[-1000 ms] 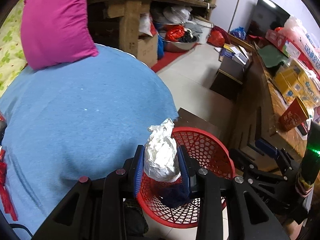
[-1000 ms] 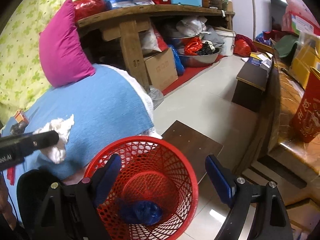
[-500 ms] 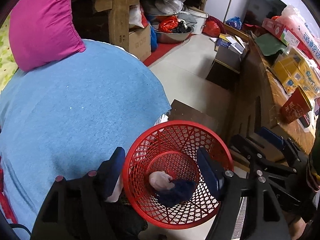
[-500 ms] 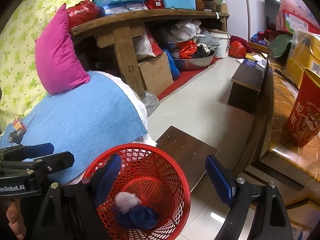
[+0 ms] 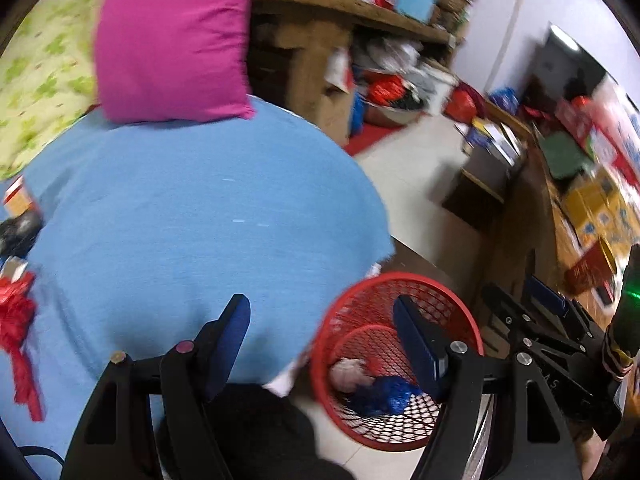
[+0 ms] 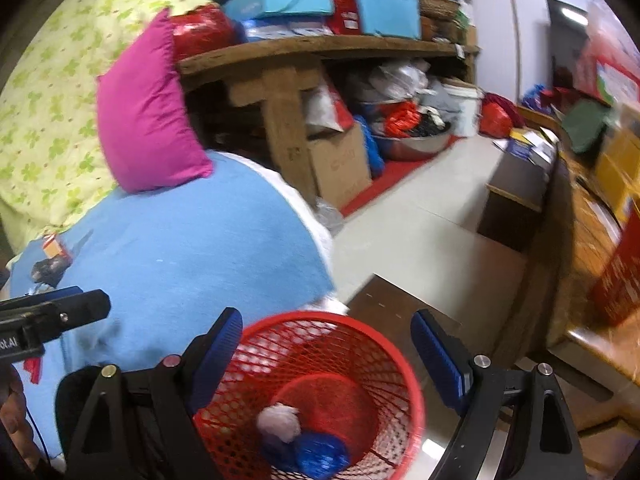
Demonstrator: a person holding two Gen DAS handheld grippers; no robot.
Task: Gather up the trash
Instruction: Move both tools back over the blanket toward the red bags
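A red mesh basket (image 5: pixel 400 278) (image 6: pixel 400 360) stands on the floor beside the blue blanket (image 5: pixel 200 220). In it lie a crumpled white tissue (image 5: pixel 348 372) (image 6: pixel 280 420) and a blue wad (image 5: pixel 384 396) (image 6: pixel 320 456). My left gripper (image 5: pixel 324 336) is open and empty, its left finger over the blanket's edge and its right finger over the basket. Above the basket's mouth my right gripper (image 6: pixel 328 354) is also open and holds nothing. Each gripper shows in the other's view: the right gripper (image 5: pixel 520 300) and the left gripper (image 6: pixel 76 300).
A red wrapper (image 5: pixel 16 320), a small orange box (image 5: pixel 16 200) (image 6: pixel 52 246) and a dark lump (image 5: pixel 20 228) (image 6: pixel 48 270) lie on the blanket's left side. A magenta pillow (image 5: pixel 172 40) leans at the back. A wooden bench (image 6: pixel 320 48) and a low table (image 6: pixel 580 240) flank the floor.
My left gripper opened and let the white tissue fall into the basket, then swung left over the blanket. The right gripper rose a little and stayed open.
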